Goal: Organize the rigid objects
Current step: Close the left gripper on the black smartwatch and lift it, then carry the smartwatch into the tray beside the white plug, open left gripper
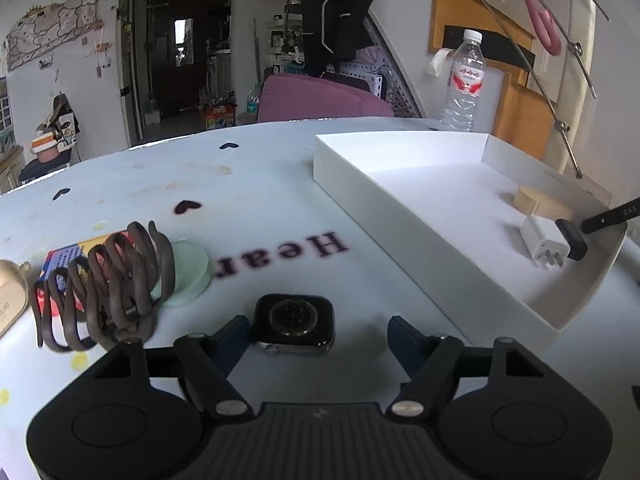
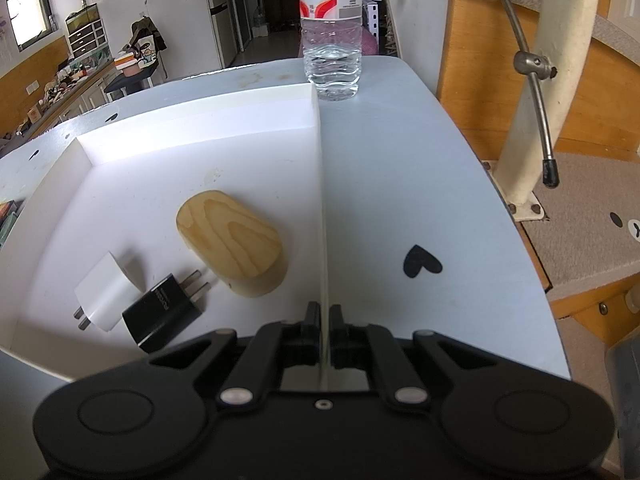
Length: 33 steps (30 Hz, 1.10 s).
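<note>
Partly cut off at the left edge of the left wrist view, a gold-coloured object (image 1: 10, 296) cannot be identified, and a printed card box (image 1: 64, 264) sits half hidden behind a dark coiled wire spring (image 1: 106, 280) beside a pale green disc (image 1: 190, 276). Between the spread fingers of the left gripper (image 1: 318, 336), jaws apart, a glossy rounded-square smartwatch body (image 1: 294, 326) lies on the table (image 1: 260, 200), the left finger just at its edge (contact unclear). Clamped thin wall of the white tray (image 2: 324, 200) fills the right gripper (image 2: 324, 320), and inside lie a smooth oval wooden block (image 2: 232, 244), a white plug adapter (image 2: 106, 296) and a black plug adapter (image 2: 160, 312).

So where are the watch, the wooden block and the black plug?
watch (image 1: 294, 326): left wrist view, on its round sensor back.
wooden block (image 2: 232, 242): right wrist view, on its top face.
black plug (image 2: 160, 312): right wrist view, on its body.
</note>
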### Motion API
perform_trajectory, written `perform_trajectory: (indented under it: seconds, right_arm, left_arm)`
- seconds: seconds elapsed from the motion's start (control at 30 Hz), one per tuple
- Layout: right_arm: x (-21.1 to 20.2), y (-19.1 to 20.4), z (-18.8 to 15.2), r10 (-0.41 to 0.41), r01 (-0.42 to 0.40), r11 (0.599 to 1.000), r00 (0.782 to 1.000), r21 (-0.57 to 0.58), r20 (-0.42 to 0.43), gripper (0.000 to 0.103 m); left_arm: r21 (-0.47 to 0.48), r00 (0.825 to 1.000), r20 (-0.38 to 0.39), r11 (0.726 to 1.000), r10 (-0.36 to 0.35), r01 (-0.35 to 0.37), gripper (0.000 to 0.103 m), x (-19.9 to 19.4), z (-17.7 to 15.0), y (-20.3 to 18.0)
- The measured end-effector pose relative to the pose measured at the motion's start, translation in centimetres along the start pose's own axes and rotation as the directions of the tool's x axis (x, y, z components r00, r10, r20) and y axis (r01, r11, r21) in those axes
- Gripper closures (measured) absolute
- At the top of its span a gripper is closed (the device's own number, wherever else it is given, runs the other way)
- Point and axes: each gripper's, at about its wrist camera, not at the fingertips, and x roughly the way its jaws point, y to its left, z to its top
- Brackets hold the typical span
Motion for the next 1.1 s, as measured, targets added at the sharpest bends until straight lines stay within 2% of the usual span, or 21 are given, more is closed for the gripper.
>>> perform_trajectory:
  seconds: [0.13,0.37,0.53,0.63,0.77,0.87,1.1]
  right_arm:
    - [0.0,0.0,0.0,0.0,0.0,1.0,1.0,0.001,0.0,0.098]
    - [0.0,0.0,0.0,0.0,0.0,1.0,1.0,0.002,-0.001,0.099]
    - [0.0,0.0,0.0,0.0,0.0,1.0,1.0,0.001,0.0,0.099]
    - [0.0,0.0,0.0,0.0,0.0,1.0,1.0,0.0,-0.001,0.099]
    - [0.0,0.0,0.0,-0.001,0.001,1.0,1.0,0.0,-0.001,0.099]
    - [0.0,0.0,0.0,0.0,0.0,1.0,1.0,0.001,0.0,0.099]
    - [0.0,0.0,0.0,-0.001,0.001,1.0,1.0,0.001,0.0,0.099]
  left_arm:
    - [-0.019,0.999,-0.005,0.999,0.04,-0.04,0.037,0.3,0.4,-0.1]
    - [-0.011,0.996,-0.002,0.996,0.09,-0.09,0.056,1.3,1.3,0.1]
    - [-0.033,0.992,-0.001,0.992,0.124,-0.124,0.056,0.9,1.4,-0.2]
    - [-0.045,0.989,0.037,0.989,0.142,-0.14,0.056,0.1,2.5,-0.9]
    - [-0.035,0.988,0.116,0.994,0.102,-0.099,0.056,-1.4,5.6,-3.0]
    - [-0.015,0.989,0.145,0.999,0.039,-0.038,0.056,-1.4,8.0,-5.3]
    - [0.065,0.99,0.102,0.993,-0.101,0.095,0.056,2.2,11.8,-11.9]
